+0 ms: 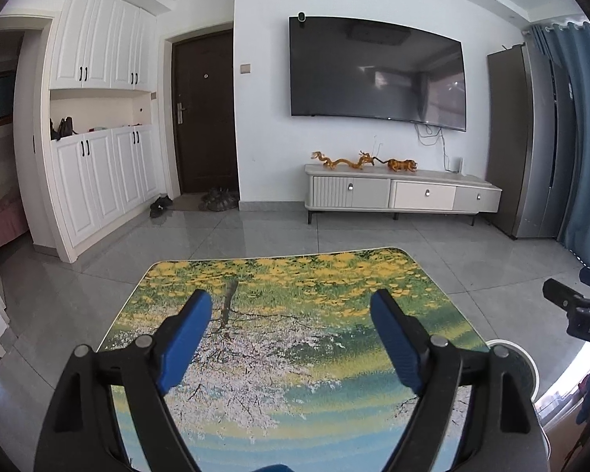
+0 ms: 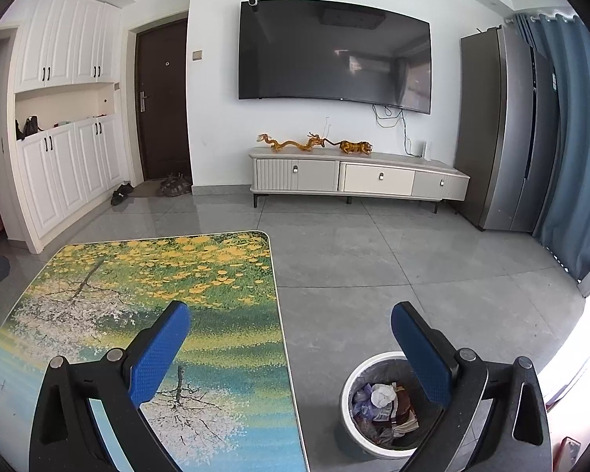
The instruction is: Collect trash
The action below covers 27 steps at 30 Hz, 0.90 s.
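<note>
Blue rubber pads on both tools, black frames behind them. My left gripper [image 1: 289,306] is spread wide with nothing between its fingers, held over the near part of the table [image 1: 334,275] — a top printed with yellow blossom, white tree and blue water. My right gripper [image 2: 291,320] is likewise spread and empty; its left finger [image 2: 159,350] hangs above the table's right edge, its right finger [image 2: 422,354] over the floor.

Just below that right finger, on the grey tiles close beside the table's right side, stands the trash bin [image 2: 351,373] — white rim, grey liner. Inside I see crumpled trash [image 2: 381,393]: white paper on top, purplish wrappers, something brown. In the left wrist view only a slice of the bin's rim shows, near right.

Farther out, bare grey floor tiles [image 2: 373,259]. At the far wall: a low white TV cabinet [image 2: 357,177] carrying orange dragon and tiger figurines [image 2: 314,143], a dark wall-mounted TV [image 2: 334,55] above. Far left, a brown door [image 2: 163,102] and white cupboards [image 2: 67,118]; far right, a grey refrigerator [image 2: 503,129] and blue curtain [image 2: 570,137].
</note>
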Each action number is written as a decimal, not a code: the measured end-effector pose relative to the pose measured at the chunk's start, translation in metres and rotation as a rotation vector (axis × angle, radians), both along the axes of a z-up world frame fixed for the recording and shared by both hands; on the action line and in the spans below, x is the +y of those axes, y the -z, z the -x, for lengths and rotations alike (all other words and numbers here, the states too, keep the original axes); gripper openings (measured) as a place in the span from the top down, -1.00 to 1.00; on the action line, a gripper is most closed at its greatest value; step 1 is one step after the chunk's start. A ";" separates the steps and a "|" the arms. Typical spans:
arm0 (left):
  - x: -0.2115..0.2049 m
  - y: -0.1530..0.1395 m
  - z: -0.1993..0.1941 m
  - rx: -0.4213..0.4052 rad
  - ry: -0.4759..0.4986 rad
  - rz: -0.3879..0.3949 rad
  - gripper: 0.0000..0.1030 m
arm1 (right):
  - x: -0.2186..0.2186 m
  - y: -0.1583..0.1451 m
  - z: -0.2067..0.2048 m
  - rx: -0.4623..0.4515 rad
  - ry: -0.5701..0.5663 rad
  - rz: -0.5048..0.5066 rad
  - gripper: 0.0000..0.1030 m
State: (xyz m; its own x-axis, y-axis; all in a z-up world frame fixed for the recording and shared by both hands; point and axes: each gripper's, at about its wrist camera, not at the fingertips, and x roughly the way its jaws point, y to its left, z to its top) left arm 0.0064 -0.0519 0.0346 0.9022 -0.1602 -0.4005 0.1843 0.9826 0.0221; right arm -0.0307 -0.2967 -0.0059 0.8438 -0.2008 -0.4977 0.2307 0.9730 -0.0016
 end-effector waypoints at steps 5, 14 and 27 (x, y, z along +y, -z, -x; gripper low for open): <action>-0.003 0.000 0.001 -0.007 0.000 -0.003 -0.60 | -0.003 -0.001 0.003 -0.006 0.002 -0.011 -1.00; -0.003 0.002 0.004 -0.030 -0.005 -0.002 -0.60 | -0.007 -0.004 0.008 -0.027 0.006 -0.013 -1.00; -0.002 0.005 0.002 -0.033 -0.019 -0.014 -0.60 | -0.006 -0.002 0.009 -0.028 0.006 -0.010 -1.00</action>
State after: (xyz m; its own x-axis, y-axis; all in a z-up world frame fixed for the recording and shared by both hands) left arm 0.0041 -0.0541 0.0299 0.9177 -0.1370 -0.3730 0.1641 0.9855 0.0419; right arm -0.0394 -0.3028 -0.0034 0.8562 -0.2011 -0.4758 0.2365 0.9715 0.0148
